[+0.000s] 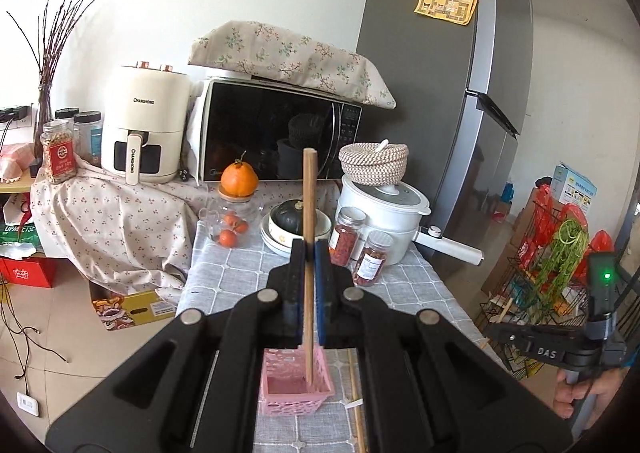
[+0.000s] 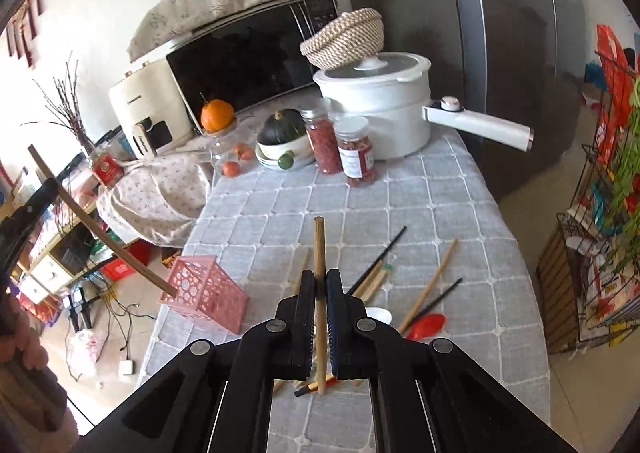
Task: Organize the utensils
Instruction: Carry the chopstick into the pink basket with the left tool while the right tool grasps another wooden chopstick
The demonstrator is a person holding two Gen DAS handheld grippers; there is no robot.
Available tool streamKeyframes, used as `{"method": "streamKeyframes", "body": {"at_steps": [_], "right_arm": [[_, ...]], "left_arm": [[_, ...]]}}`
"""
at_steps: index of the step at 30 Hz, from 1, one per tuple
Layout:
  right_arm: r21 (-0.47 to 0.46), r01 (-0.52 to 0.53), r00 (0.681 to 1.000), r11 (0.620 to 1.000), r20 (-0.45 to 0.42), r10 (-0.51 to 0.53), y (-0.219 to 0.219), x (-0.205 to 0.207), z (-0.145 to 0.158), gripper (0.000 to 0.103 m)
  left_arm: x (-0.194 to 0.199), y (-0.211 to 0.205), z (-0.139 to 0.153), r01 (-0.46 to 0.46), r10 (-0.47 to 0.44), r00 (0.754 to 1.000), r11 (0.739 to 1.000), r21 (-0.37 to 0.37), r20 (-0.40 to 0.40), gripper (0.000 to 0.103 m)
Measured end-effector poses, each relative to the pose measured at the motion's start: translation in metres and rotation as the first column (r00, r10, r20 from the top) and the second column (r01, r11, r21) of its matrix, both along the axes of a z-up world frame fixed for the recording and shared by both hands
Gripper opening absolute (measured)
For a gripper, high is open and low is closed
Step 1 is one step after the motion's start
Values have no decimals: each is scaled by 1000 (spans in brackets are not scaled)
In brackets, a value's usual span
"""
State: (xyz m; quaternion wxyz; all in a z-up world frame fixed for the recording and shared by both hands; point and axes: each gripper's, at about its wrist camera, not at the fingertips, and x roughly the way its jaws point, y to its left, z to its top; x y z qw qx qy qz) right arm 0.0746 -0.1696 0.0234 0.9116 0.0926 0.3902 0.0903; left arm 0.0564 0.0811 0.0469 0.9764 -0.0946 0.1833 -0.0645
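Observation:
My left gripper (image 1: pixel 309 249) is shut on a wooden chopstick (image 1: pixel 308 213) held upright, its lower tip inside the pink perforated basket (image 1: pixel 296 387) below. The right wrist view shows that chopstick (image 2: pixel 100 233) slanting into the basket (image 2: pixel 204 293) at the table's left edge. My right gripper (image 2: pixel 319 279) is shut on another wooden chopstick (image 2: pixel 319 253), held just above the table. Beyond it lie several wooden and black chopsticks (image 2: pixel 378 273), a red spoon (image 2: pixel 426 324) and a white spoon (image 2: pixel 378 315). One more chopstick (image 1: pixel 356 401) lies right of the basket.
The table has a grey checked cloth (image 2: pixel 400 205). At its far end stand a white pot (image 2: pixel 384 109), two spice jars (image 2: pixel 354 155), a bowl with a dark squash (image 2: pixel 280 133) and a glass jar under an orange (image 1: pixel 239 181). A wire rack (image 2: pixel 600 233) stands right.

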Motion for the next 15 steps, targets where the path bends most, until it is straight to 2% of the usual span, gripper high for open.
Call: {"method": "streamKeyframes", "body": {"at_steps": [7, 15], "right_arm": [[25, -40, 996, 999, 81, 38, 21, 0, 14, 6], [69, -95, 986, 993, 147, 84, 40, -4, 36, 5]], "left_arm": [[36, 16, -38, -32, 28, 993, 999, -39, -111, 5], [63, 16, -67, -30, 28, 978, 1000, -8, -206, 5]]}}
